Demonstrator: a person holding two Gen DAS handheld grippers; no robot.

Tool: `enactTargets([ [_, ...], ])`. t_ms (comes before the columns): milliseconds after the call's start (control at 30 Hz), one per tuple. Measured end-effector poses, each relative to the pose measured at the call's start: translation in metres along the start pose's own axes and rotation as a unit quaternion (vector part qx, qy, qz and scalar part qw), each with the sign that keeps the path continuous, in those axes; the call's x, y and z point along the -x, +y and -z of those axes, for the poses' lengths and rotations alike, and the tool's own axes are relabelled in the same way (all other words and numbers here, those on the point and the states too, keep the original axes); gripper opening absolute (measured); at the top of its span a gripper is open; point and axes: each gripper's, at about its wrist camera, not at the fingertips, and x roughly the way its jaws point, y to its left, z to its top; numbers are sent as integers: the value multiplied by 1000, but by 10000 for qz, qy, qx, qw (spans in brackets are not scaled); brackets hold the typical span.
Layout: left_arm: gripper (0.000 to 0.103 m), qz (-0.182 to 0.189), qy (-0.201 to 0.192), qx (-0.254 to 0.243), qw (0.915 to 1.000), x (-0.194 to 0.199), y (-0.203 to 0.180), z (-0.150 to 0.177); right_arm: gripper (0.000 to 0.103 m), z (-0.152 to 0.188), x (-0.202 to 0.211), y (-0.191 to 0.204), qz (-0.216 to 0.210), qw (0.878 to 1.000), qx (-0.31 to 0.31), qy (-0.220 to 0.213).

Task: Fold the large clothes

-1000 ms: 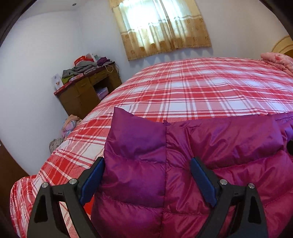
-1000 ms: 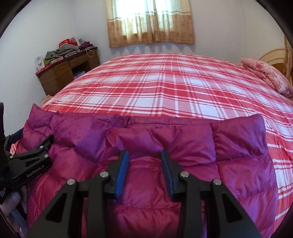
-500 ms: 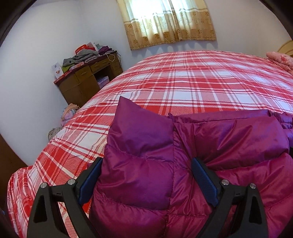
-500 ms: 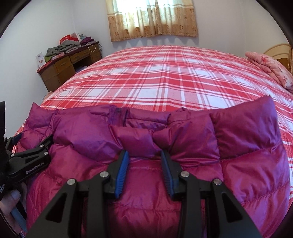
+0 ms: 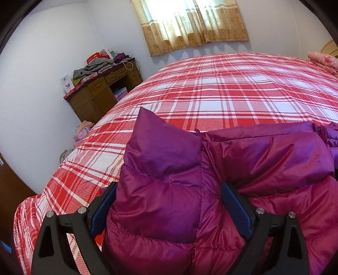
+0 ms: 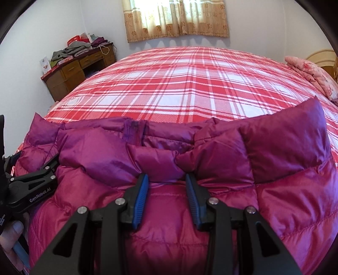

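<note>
A magenta puffer jacket (image 5: 243, 169) lies on the near part of the red plaid bed (image 5: 221, 91); it also fills the lower right wrist view (image 6: 190, 211). My left gripper (image 5: 169, 201) has its jaws wide apart around the jacket's thick left edge, which bulges between the pads. My right gripper (image 6: 166, 186) has its jaws closed onto a puffed fold near the jacket's middle top edge. The left gripper also shows at the left of the right wrist view (image 6: 33, 184), with the person's hand below it.
A wooden desk (image 5: 101, 95) piled with clothes stands at the far left by the wall. A pink floral pillow (image 6: 312, 74) lies at the bed's right. Curtains (image 6: 175, 19) hang at the back. Small items lie on the floor beside the bed (image 5: 82, 131).
Both grippers have moved forward and up over the bed, carrying the jacket's top edge with them. The jaws hold the same spacing.
</note>
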Motion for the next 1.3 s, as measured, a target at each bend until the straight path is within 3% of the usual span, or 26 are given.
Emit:
enactTargets([
  [467, 96, -117, 22, -103, 9999, -1, -6, -1, 40, -2, -3, -1, -13, 10000, -3, 66],
  [667, 96, -115, 229, -121, 9996, 9, -3, -15, 40, -4, 3, 1, 52, 9999, 94, 112],
  [800, 96, 589, -298, 410, 9970, 67, 4, -31, 41, -7, 49, -12, 92, 9984, -186, -517],
  [900, 96, 868, -424, 182, 9952, 89, -26, -39, 41, -9, 65, -32, 457, 9945, -544, -768],
  [1000, 96, 647, -390, -127, 9971, 81, -57, -34, 41, -1, 56, -56, 1052, 9894, -775, -627],
  [1100, 96, 362, -36, -291, 9989, 51, -75, -22, 41, 7, 42, -68, 1019, 9899, -913, -362],
  [1300, 96, 479, 160, -105, 9987, 33, -75, -13, 43, 11, 33, -60, 950, 9919, -769, -350],
])
